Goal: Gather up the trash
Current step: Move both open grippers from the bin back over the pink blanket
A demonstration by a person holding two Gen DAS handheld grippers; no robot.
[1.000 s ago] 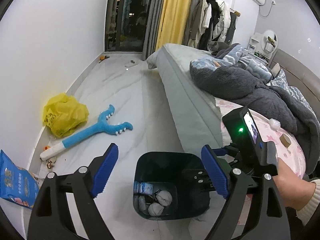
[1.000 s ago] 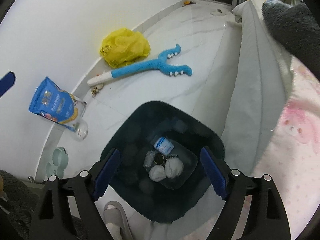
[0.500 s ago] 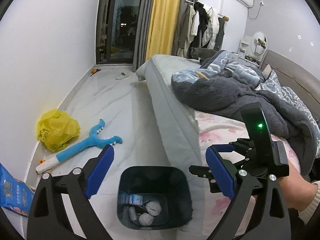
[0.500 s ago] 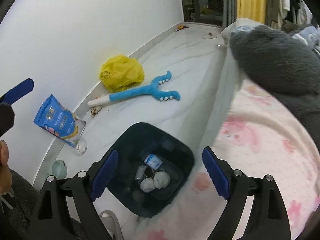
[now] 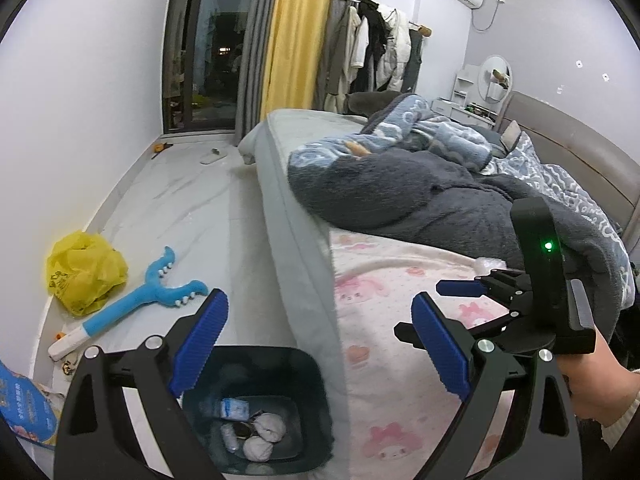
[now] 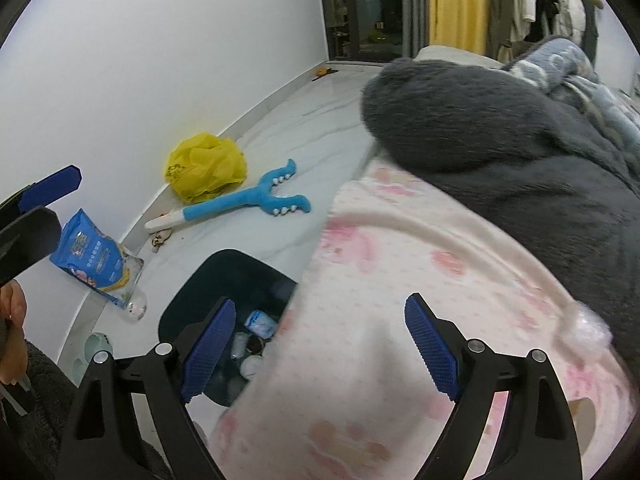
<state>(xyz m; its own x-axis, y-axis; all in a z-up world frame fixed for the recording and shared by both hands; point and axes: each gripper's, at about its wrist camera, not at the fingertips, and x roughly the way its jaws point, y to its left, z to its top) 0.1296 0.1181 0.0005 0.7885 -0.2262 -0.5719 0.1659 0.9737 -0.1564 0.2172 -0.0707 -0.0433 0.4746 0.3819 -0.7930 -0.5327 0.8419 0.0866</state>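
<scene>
left hand-held gripper [image 5: 318, 342] being held wide apart, empty | right hand-held gripper [image 6: 320, 348] likewise, being aimed over bed [image 6: 400, 280], presumably for white wad [image 6: 588, 326] | bin [image 5: 304, 368] being kept bedside

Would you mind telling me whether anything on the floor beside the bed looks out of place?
Yes. A crumpled yellow plastic bag and a blue snack packet lie on the floor by the wall rather than in the dark bin. A blue and white forked plush toy lies loose between them.
</scene>
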